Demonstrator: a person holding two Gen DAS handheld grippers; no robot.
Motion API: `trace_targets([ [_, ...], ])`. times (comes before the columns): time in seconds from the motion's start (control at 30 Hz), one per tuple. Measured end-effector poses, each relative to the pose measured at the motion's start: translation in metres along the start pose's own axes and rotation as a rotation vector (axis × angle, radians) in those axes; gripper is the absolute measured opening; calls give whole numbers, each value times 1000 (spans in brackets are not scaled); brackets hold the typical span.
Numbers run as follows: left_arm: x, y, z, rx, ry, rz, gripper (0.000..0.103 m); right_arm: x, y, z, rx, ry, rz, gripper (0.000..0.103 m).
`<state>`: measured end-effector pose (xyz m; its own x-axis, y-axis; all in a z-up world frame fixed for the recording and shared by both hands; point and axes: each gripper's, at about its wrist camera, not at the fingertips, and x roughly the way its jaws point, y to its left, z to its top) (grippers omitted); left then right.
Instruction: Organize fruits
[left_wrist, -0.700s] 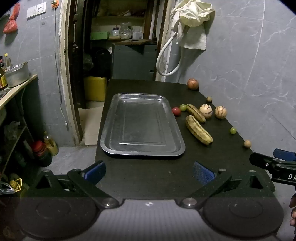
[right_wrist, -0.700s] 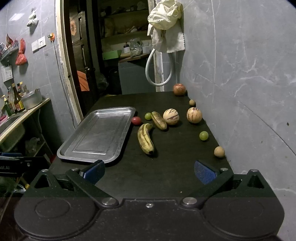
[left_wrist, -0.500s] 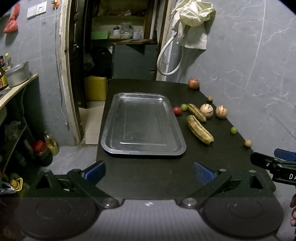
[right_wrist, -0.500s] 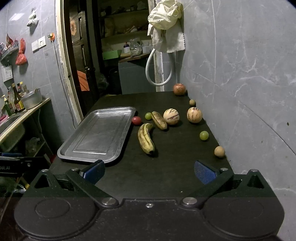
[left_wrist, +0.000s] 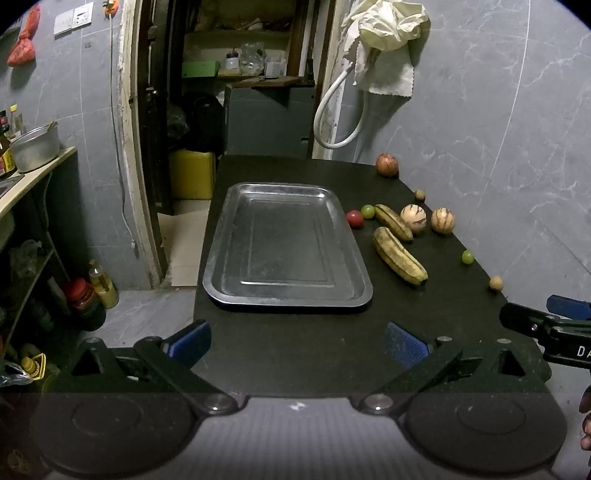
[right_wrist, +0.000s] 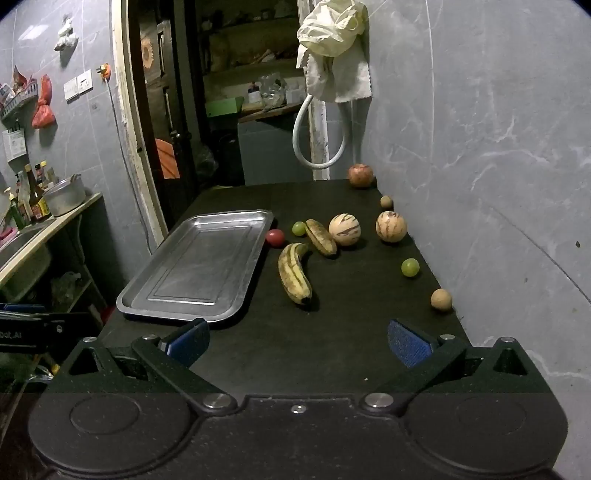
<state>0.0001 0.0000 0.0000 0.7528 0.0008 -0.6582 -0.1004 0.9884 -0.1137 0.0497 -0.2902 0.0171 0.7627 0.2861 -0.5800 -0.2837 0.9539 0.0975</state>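
tray: metal tray (left_wrist: 288, 243) empty, on the left part of the dark desk (left_wrist: 295, 350)
fruit: all 10 loose on the desk right of the tray, none in it yet
nearest: big banana (right_wrist: 293, 273) just beside the tray's right rim, 2nd banana (right_wrist: 320, 236) behind it, touching a striped melon (right_wrist: 344, 229)
small ones: red tomato (right_wrist: 275, 237) and green grape (right_wrist: 298, 228) by the tray's far corner; grape (right_wrist: 410, 267) and tan ball (right_wrist: 441, 299) near the wall
far: 2nd striped melon (right_wrist: 391, 226), small tan fruit (right_wrist: 386, 201), apple (right_wrist: 360, 175) at the back corner
left gripper: (left_wrist: 295, 343) released, nothing between pads, over the near desk edge facing the tray
right gripper: (right_wrist: 297, 343) released, empty, facing the fruit
step: I judge first pick not yet begun
how I'd do it: right gripper takes the big banana first, pads across its middle, not along its length; lift clear of the rim, set down flat at the tray's far end to leave room
risk: round fruit may roll off the desk edge if nudged
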Motion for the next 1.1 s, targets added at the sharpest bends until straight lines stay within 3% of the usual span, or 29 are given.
trace_targets([
  [1.1,6,0,-3,3,14,3,102,3,0,2,3,12,-4,102],
])
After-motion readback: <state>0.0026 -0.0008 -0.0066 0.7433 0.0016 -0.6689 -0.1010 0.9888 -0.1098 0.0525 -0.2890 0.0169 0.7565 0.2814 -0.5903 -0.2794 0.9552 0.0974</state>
